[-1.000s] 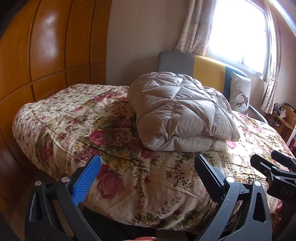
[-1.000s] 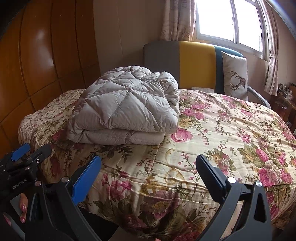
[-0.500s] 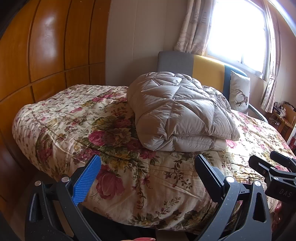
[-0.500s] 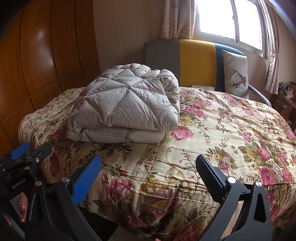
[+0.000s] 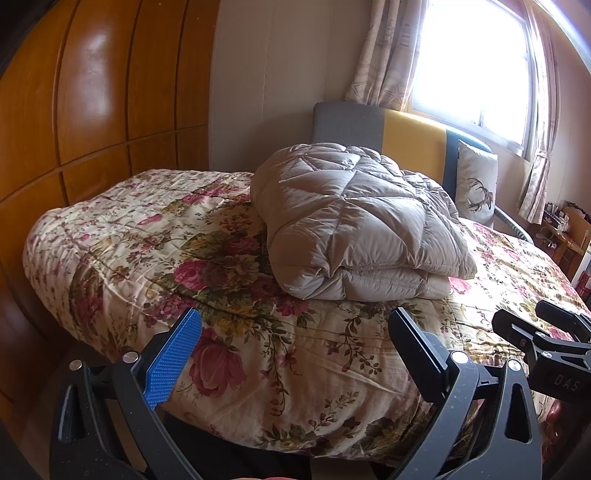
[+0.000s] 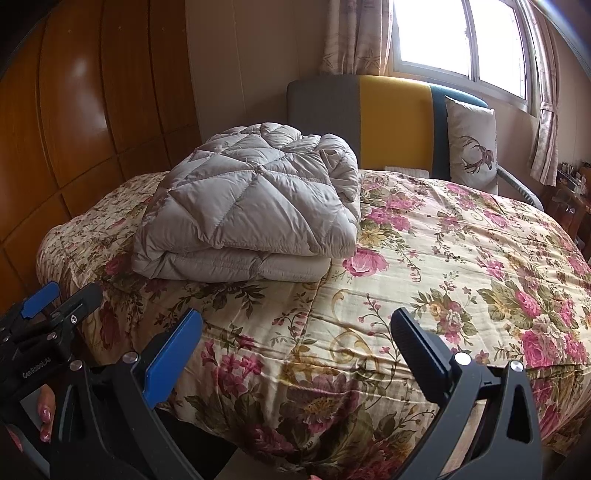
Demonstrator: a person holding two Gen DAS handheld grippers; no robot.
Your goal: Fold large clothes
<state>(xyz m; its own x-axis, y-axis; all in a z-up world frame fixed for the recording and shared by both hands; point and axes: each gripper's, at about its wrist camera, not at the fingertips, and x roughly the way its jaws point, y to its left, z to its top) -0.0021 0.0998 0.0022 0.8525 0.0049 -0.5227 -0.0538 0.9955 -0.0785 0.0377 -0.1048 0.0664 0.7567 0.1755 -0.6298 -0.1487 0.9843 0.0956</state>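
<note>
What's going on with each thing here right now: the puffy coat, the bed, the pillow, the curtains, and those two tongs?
Puffy coat: folded into a bundle, lying on the bed.
Bed: made, floral cover spread flat.
Pillow: upright against the headboard.
Curtains: drawn aside, window uncovered.
Left tongs: open, empty, off the coat.
Right tongs: open, empty, off the coat.

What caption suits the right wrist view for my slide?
Folded grey quilted down coat resting on the floral bedspread, right gripper open and empty in front.
</note>
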